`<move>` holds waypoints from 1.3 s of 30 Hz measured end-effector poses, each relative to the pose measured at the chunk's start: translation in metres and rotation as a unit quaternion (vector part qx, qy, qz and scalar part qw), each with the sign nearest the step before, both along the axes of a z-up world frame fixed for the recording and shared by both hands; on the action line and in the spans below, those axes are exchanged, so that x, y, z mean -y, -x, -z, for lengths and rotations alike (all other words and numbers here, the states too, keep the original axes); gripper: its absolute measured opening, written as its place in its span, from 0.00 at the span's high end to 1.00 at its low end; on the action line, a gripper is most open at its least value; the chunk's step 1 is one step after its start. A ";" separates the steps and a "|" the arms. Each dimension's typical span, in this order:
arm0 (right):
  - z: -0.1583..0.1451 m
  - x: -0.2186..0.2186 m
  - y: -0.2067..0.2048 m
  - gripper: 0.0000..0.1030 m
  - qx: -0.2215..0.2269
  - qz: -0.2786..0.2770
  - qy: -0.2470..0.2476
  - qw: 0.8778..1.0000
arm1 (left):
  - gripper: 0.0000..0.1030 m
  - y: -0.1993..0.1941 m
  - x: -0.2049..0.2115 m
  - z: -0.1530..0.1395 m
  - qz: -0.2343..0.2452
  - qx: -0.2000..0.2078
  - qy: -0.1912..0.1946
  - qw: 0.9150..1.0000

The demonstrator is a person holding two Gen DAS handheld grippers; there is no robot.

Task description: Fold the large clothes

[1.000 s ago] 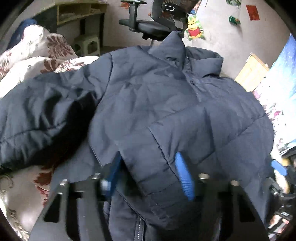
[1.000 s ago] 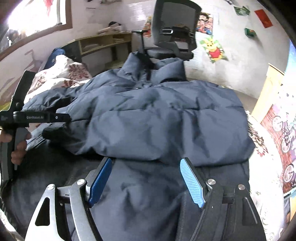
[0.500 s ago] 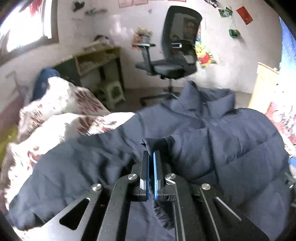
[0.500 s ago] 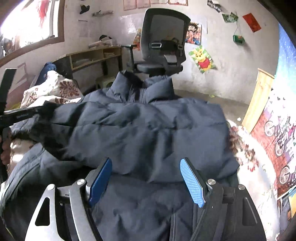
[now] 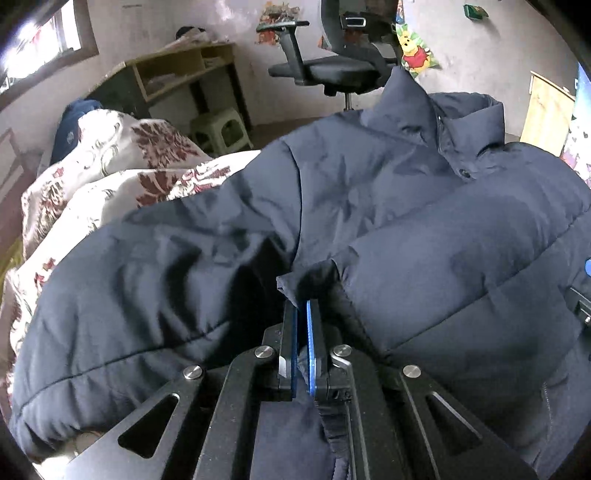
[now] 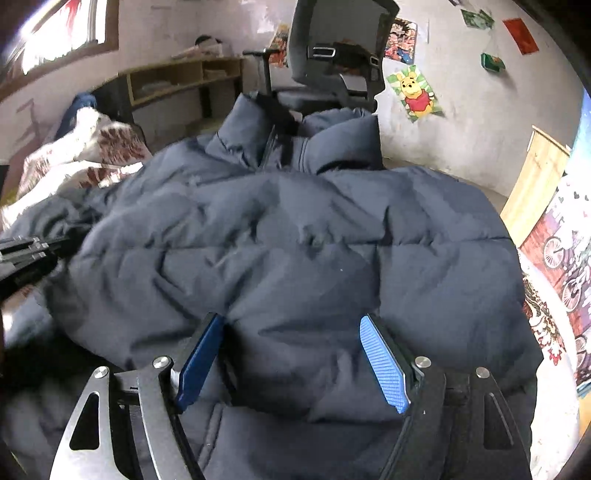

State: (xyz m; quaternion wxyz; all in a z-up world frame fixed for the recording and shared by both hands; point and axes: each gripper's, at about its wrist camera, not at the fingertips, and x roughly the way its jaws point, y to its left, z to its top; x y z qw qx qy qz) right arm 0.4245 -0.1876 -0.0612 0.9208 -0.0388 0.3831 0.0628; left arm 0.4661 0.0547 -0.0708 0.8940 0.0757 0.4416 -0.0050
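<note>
My left gripper (image 5: 302, 306) pinched tight on puffer jacket (image 5: 424, 236) edge flap; right gripper (image 6: 295, 325) jaws wide, jacket bulge sitting between pads, unclamped.

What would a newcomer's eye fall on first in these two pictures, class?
A big dark blue padded jacket fills the middle, spread over a flowered quilt. The left gripper is shut on a fold of its cloth, while the right gripper stands open over the near part. Behind stands a black office chair.

walls: pale plaster | office chair (image 6: 332, 48) | wooden shelf (image 5: 177, 74) | bright window (image 6: 62, 33)
</note>
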 end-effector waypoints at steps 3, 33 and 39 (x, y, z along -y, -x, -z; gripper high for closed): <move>0.005 -0.004 -0.002 0.24 0.000 -0.001 0.011 1.000 | 0.95 -0.001 0.000 0.006 0.001 -0.008 0.003 1.000; -0.062 -0.082 0.036 0.04 0.099 -0.068 -0.024 0.992 | 0.11 0.100 -0.077 -0.103 -0.058 0.102 0.047 0.992; -0.065 -0.114 0.030 0.03 0.088 -0.092 -0.039 0.991 | 0.11 0.133 -0.145 -0.113 -0.147 0.091 0.075 0.982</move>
